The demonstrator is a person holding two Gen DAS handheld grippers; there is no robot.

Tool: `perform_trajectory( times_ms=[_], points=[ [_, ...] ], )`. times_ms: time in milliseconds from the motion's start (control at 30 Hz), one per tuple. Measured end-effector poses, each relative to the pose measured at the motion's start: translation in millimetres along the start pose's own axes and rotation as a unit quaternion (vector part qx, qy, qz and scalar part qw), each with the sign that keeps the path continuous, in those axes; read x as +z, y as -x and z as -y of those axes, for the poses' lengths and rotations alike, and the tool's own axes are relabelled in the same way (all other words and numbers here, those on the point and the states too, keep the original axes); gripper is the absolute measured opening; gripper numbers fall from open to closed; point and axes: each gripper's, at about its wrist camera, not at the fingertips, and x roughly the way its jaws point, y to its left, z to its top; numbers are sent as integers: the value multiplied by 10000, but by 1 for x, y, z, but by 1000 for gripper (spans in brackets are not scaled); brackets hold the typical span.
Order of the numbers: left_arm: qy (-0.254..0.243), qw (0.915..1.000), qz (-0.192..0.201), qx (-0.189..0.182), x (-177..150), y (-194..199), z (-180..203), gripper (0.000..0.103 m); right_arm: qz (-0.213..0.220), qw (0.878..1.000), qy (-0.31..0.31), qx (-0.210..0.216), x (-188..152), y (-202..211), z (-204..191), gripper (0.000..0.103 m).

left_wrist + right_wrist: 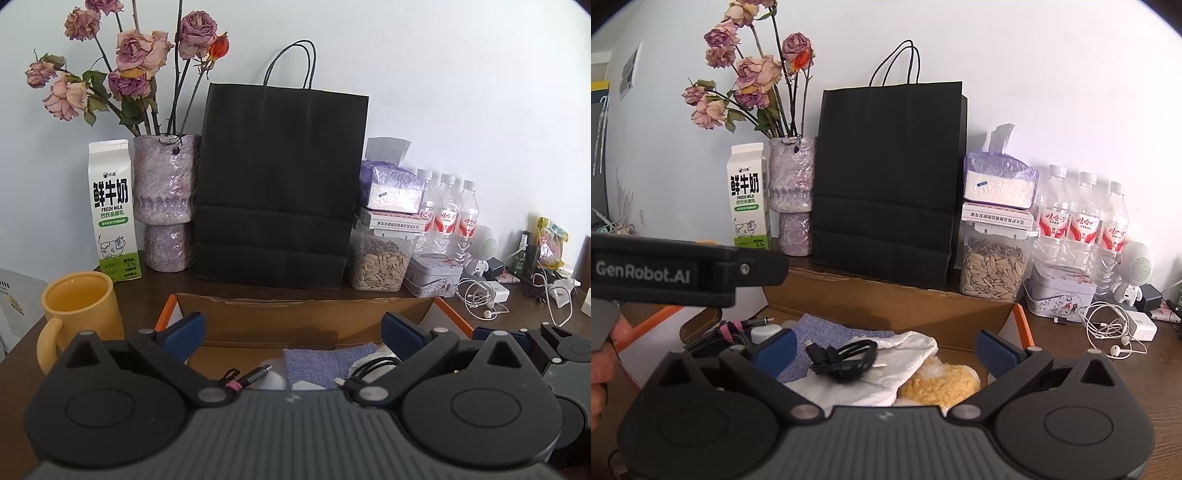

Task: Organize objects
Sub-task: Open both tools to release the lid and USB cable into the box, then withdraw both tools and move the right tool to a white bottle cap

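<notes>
An open cardboard box (303, 314) (886, 295) with orange edges sits on the dark wooden table. Inside lie a blue woven cloth (325, 363) (827, 332), a coiled black cable (846, 356) (369, 369), a white cloth (886, 369), a yellow fuzzy thing (942, 384) and a short black adapter (255, 374). My left gripper (295, 332) hangs open over the box, nothing between its blue pads. My right gripper (884, 349) is open too, above the black cable and white cloth. The left gripper's body (683, 269) shows at the left of the right wrist view.
Behind the box stand a black paper bag (280, 184), a milk carton (112, 210), a vase of dried roses (166, 199), a jar of seeds (380, 262), a tin (432, 275) and water bottles (447, 214). A yellow mug (79, 314) is left; earphones (480, 299) lie right.
</notes>
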Motion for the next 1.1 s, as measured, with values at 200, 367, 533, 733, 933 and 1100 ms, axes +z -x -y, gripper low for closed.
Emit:
perform_trajectory(
  times_ms=[200,367,533,733,933,1100],
  points=[
    [-1,10000,-37,63,-1,0,0,103,16,10000,-10,-2,0,1,0,103],
    [-28,10000,-36,46,-1,2,2,103,7,10000,26,-2,0,2,-1,103],
    [-23,10000,7,28,-2,11,2,103,64,10000,38,-36,0,8,-3,103],
    [26,10000,81,-1,-5,32,2,103,135,9998,102,-57,-2,22,-10,103],
    [38,9999,90,-26,-11,57,0,103,199,9997,159,-16,-7,46,-22,103],
    [65,9999,84,8,-19,80,-7,103,211,9996,160,30,-13,66,-30,103]
  ],
)
